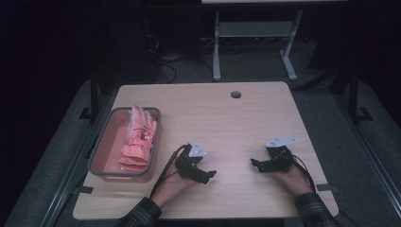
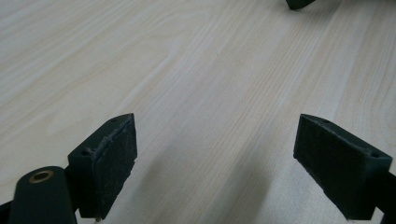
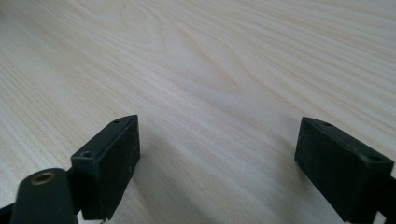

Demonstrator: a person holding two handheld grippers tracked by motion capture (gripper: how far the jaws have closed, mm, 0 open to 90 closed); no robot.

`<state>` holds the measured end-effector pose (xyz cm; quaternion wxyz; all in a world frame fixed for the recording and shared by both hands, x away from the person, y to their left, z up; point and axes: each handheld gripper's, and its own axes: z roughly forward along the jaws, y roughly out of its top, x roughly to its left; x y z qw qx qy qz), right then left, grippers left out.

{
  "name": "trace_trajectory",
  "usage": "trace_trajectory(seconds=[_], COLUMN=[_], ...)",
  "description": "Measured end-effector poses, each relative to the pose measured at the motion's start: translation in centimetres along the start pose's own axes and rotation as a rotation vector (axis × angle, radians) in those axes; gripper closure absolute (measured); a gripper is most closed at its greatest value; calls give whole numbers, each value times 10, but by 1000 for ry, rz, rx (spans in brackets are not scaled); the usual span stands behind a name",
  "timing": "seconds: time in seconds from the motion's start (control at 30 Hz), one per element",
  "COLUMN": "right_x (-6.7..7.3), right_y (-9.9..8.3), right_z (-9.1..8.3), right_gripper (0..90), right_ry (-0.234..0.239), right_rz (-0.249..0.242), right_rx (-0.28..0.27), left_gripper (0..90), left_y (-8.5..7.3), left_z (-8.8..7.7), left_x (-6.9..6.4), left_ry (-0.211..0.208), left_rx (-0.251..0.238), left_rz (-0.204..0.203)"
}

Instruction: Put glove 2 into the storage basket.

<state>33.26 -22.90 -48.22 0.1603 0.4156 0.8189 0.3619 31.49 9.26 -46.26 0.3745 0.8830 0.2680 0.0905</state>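
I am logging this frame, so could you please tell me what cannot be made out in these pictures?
- Pink gloves in the grey bin, high view: dim and small; their number is unclear.
- Bin floor: partly hidden under the gloves.
- Person's sleeves, high view: cut off by the bottom edge.
- Dark tip, left gripper view: cut off by the top edge.

Lab: bare bench [image 1: 246, 118], cables [image 1: 165, 66]

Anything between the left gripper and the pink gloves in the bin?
Only the bin's own wall. The left gripper rests open on the table; the pink gloves lie inside the grey bin, so its near-right wall stands between them. The bare tabletop leading there holds nothing.
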Motion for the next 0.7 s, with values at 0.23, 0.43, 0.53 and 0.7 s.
trace_trajectory(seconds=[0.23,0.43,0.53,0.7], right_x=[0,1,1,1], right_y=[0,0,0,0], right_z=[0,0,0,0], right_gripper=[135,135,135,135], right_ry=[1,1,0,1], right_rz=[1,2,2,3], right_rx=[0,0,1,1], left_gripper=[124,125,125,125], left_y=[-11,-11,-11,-11], left_z=[11,11,11,11], left_x=[-5,-4,-4,-4], left_ry=[6,4,4,9], left_rx=[-10,-10,-10,-12], left_rz=[44,45,44,41])
